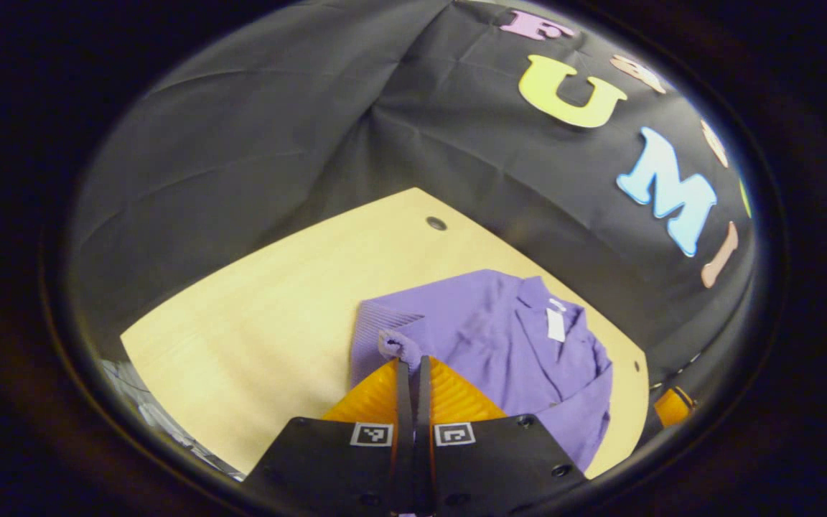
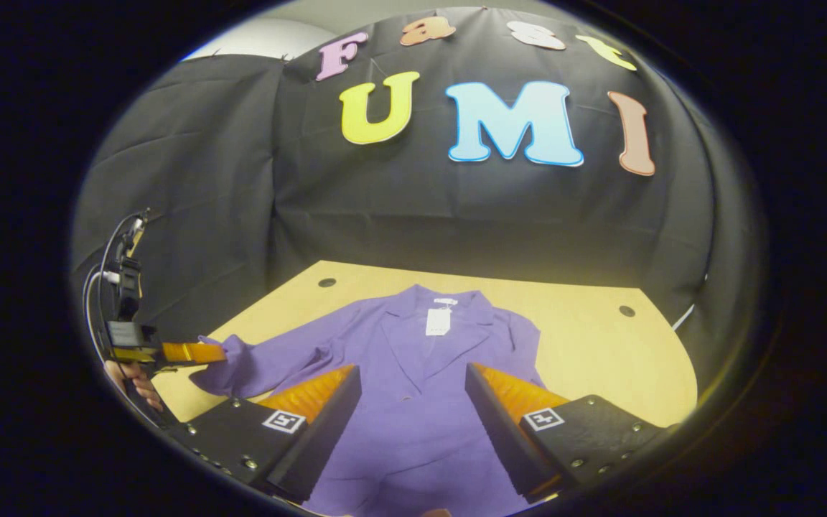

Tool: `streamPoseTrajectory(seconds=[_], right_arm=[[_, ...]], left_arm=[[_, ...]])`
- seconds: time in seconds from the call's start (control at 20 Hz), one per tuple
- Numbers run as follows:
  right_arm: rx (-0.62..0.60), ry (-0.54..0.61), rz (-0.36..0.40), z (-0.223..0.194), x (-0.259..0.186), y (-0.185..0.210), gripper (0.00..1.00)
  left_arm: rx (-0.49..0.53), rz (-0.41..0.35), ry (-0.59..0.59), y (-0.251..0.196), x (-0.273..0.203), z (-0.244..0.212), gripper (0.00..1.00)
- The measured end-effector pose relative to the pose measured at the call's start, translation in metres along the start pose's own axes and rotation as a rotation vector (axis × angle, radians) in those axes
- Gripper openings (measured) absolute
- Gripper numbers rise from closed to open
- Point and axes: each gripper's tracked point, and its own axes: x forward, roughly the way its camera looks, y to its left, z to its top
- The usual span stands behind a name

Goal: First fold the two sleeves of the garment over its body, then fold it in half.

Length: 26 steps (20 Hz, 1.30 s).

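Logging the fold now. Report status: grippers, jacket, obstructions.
Left gripper shut on sleeve cuff, lifted off table. Right gripper open above jacket. No sleeve visibly folded. Nothing in the way.

The left gripper view looks down close from the garment's (image 1: 500, 337) side; the right gripper view faces the wall above it; both share the table (image 2: 600, 337).

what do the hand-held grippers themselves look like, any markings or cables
Each hand-held gripper, left and right, has black blocky finger mounts studded with screws, each bearing a small square black-and-white marker. Seen from the right gripper view, the left one has a black body with looping cables above, gripped by a hand.
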Motion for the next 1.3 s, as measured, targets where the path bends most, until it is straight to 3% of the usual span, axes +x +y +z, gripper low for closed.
streamPoseTrajectory(seconds=[0.35,0.6,0.8,1.05,1.3], right_arm=[[0.031,-0.009,-0.060,-0.003,-0.011,-0.030,0.95],[0.044,-0.006,-0.116,-0.014,-0.027,-0.058,0.94],[0.064,0.000,-0.152,-0.024,-0.043,-0.078,0.94],[0.077,0.015,-0.175,-0.041,-0.059,-0.103,0.94],[0.092,0.033,-0.156,-0.060,-0.071,-0.123,0.94]], left_arm=[[0.103,-0.200,0.041,-0.094,-0.017,-0.020,0.07],[0.200,-0.348,0.103,-0.182,-0.026,-0.060,0.07],[0.257,-0.429,0.155,-0.220,-0.041,-0.096,0.07],[0.329,-0.478,0.203,-0.253,-0.057,-0.141,0.07],[0.374,-0.456,0.249,-0.267,-0.048,-0.190,0.07]])
